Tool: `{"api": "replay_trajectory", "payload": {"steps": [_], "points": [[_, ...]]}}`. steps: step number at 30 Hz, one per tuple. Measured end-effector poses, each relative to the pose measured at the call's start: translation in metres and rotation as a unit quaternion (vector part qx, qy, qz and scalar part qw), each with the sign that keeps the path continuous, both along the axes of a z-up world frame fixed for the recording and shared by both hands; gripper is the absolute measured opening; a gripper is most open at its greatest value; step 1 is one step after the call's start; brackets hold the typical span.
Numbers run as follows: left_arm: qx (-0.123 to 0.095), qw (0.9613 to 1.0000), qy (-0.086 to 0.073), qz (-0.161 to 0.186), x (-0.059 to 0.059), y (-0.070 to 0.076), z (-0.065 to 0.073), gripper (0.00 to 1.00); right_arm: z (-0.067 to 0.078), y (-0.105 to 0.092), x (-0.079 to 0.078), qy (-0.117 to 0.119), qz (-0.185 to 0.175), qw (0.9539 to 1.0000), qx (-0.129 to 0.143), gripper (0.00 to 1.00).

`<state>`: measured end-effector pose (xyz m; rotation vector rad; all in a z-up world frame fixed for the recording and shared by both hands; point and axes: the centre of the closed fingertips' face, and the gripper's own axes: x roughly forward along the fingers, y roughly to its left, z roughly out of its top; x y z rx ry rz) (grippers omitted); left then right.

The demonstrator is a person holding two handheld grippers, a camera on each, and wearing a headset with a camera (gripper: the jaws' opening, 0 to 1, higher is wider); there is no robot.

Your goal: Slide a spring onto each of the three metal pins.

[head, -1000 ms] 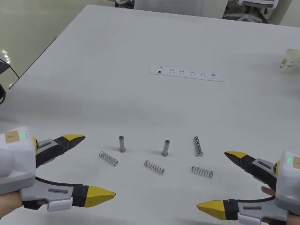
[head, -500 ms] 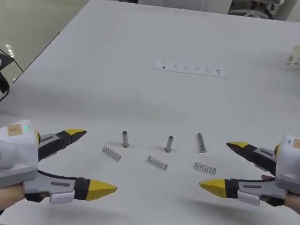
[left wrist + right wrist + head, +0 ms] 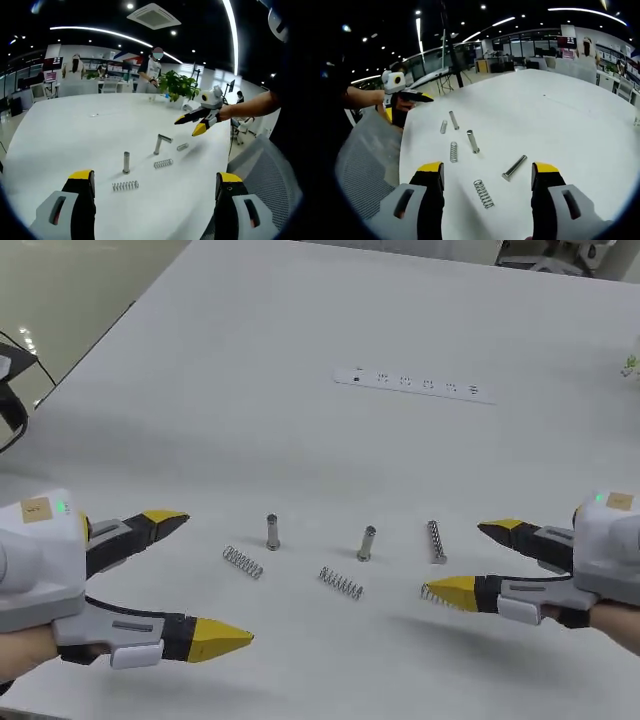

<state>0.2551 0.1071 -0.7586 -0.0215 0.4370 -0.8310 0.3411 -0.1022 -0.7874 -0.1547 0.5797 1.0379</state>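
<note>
Three small metal pins stand in a row on the white table: the left pin [image 3: 272, 531] and the middle pin [image 3: 367, 542] are upright, while the right pin [image 3: 436, 540] [image 3: 514, 167] lies on its side. A loose spring lies in front of each: left spring [image 3: 243, 562], middle spring [image 3: 340, 583], right spring [image 3: 483, 193]. My right gripper [image 3: 458, 560] is open, its near fingertip over the right spring's end. Left of the row, my left gripper [image 3: 205, 578] hangs open and holds nothing.
A white power strip [image 3: 413, 384] lies flat further back on the table [image 3: 250, 390]. The table's left edge runs diagonally at the far left. A small pale object [image 3: 630, 365] sits at the far right edge. A mesh chair [image 3: 365, 165] stands beside the table.
My right gripper has moved up and inward to the right spring, its near tip now over that spring's end. The left gripper has barely moved. The camera has tilted slightly.
</note>
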Motion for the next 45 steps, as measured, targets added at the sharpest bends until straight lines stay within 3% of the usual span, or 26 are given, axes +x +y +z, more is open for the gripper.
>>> {"api": "replay_trajectory", "payload": {"steps": [10, 15, 20, 28, 32, 43, 44, 45], "points": [[0.004, 1.0, 0.006, -0.004, -0.002, -0.001, -0.004, 0.98, -0.009, 0.003, 0.028, 0.019, -0.021, 0.9991, -0.033, 0.57], [0.003, 1.0, 0.008, -0.003, -0.002, -0.001, -0.004, 0.98, -0.015, 0.006, 0.032, 0.044, -0.022, 0.9979, -0.043, 0.47], [0.002, 1.0, 0.007, -0.001, -0.001, 0.0, -0.004, 0.98, -0.023, 0.006, 0.04, 0.067, -0.041, 0.9955, -0.054, 0.43], [0.002, 1.0, 0.009, 0.002, -0.002, 0.001, -0.005, 0.98, -0.034, 0.004, 0.057, 0.121, -0.097, 0.9866, -0.052, 0.29], [0.002, 0.9999, 0.011, 0.001, -0.002, 0.001, -0.005, 0.98, -0.041, 0.001, 0.063, 0.136, -0.113, 0.9823, -0.062, 0.25], [-0.002, 0.9998, 0.015, 0.01, 0.0, 0.007, -0.005, 0.98, -0.054, 0.002, 0.063, 0.161, -0.126, 0.9742, -0.096, 0.16], [-0.003, 0.9998, 0.015, 0.012, 0.0, 0.007, -0.005, 0.98, -0.055, 0.003, 0.064, 0.166, -0.13, 0.9726, -0.098, 0.14], [-0.006, 0.9998, 0.016, 0.013, 0.0, 0.006, -0.004, 0.98, -0.057, -0.001, 0.061, 0.177, -0.142, 0.9681, -0.106, 0.14]]}}
